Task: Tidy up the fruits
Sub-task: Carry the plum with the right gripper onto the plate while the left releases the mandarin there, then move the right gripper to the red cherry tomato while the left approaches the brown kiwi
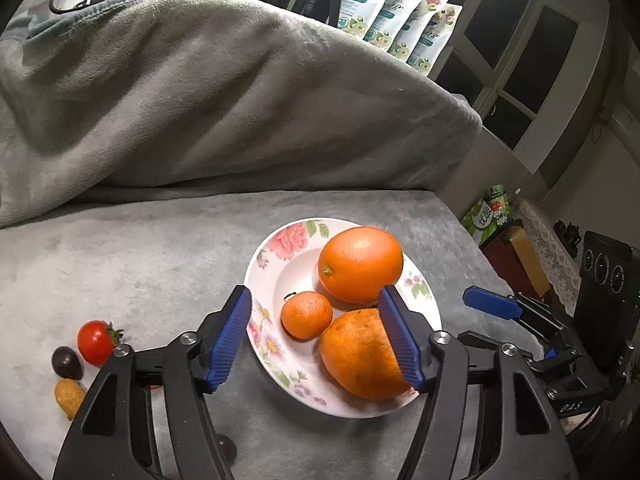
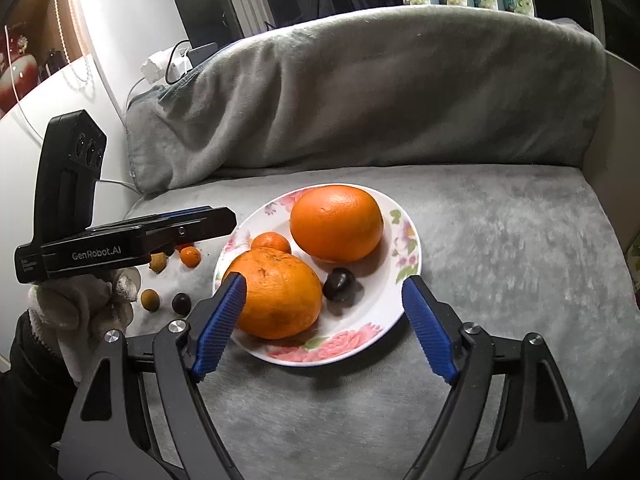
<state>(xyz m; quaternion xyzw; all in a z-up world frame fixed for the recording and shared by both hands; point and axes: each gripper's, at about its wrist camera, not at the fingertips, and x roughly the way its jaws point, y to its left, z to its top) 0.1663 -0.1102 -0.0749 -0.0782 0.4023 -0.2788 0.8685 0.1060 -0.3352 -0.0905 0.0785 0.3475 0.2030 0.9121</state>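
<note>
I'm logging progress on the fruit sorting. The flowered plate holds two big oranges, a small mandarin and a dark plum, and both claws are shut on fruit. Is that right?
Not quite. The plate does hold the two big oranges, mandarin and plum, but the right wrist view shows the right claw open and empty; the left wrist view shows the left claw open too.

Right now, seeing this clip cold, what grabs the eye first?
The floral plate on the grey cushion, crowded with two big oranges, a small mandarin and a dark plum. Next, both open grippers: the left gripper hovers over the plate, the right gripper at its near rim. Small fruits, including a cherry tomato, lie loose on the cushion left of the plate.
</note>
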